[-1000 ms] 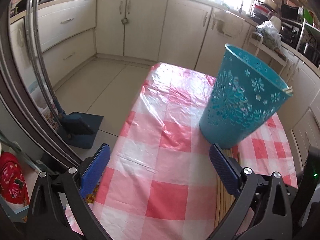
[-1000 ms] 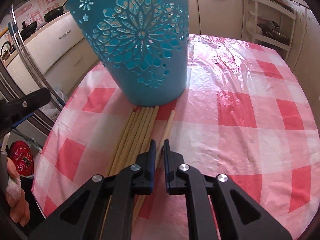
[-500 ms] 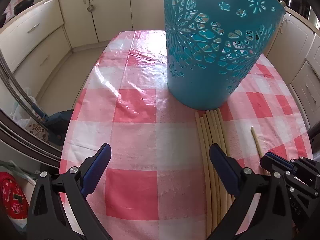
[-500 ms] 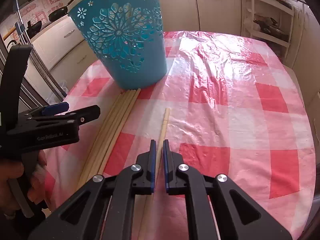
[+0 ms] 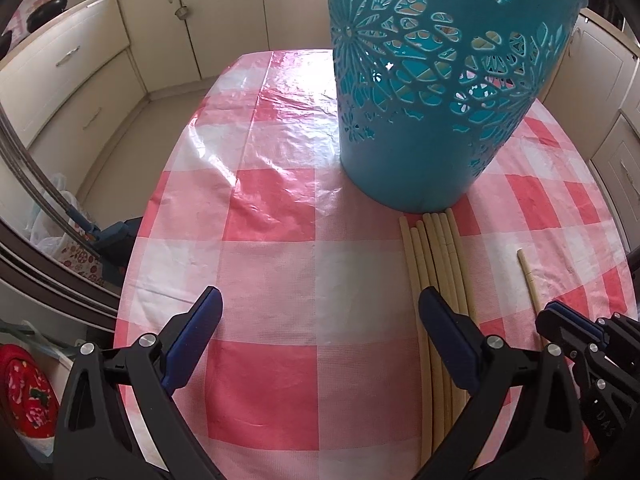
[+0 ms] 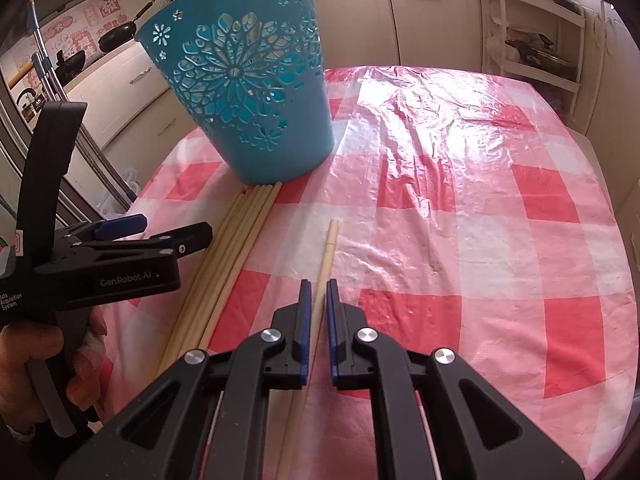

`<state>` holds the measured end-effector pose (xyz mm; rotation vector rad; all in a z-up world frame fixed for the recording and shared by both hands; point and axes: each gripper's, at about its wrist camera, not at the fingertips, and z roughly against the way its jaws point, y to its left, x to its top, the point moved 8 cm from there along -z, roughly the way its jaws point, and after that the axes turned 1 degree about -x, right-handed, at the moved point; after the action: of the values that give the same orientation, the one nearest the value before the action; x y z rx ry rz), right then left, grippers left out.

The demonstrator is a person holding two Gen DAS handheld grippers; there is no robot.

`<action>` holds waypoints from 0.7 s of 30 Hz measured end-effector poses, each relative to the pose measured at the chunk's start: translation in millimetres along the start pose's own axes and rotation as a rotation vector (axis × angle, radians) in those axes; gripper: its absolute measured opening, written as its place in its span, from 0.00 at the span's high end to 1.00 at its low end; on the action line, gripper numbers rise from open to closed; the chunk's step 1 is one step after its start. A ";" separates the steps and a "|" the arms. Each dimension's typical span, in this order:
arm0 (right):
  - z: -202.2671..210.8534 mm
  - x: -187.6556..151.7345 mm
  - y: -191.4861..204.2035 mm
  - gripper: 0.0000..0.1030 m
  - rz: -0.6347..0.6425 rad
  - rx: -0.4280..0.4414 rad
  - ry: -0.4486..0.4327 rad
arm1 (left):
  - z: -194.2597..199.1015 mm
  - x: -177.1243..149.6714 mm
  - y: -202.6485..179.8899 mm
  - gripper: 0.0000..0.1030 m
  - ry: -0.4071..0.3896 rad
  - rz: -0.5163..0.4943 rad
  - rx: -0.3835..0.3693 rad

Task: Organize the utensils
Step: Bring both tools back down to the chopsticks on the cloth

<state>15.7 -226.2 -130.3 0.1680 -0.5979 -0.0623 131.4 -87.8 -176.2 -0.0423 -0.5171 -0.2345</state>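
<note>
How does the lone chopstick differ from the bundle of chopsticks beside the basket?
The lone chopstick lies apart from the teal basket with the right claw shut on it; the bundle of chopsticks lies untouched, its ends at the basket's base. The lone one is single, the bundle several side by side. Both are pale wood on the checked tablecloth.

Left gripper (image 5: 320, 320) agape; right gripper (image 6: 316, 300) clamped (angled down).
</note>
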 end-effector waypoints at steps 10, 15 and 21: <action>0.6 -0.4 3.1 0.83 0.007 0.015 -0.006 | -2.0 0.2 -5.2 0.09 -0.003 -0.013 -0.009; 0.0 -0.3 6.4 0.79 0.012 0.021 -0.009 | -4.8 0.2 -9.5 0.13 0.004 -0.029 -0.002; -0.2 0.1 6.6 0.78 0.006 0.023 -0.009 | -4.4 6.8 -12.6 0.28 -0.001 -0.035 -0.015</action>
<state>15.9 -219.7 -129.3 0.1884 -0.6086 -0.0502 136.4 -101.9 -176.9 -0.0478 -0.5170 -0.2724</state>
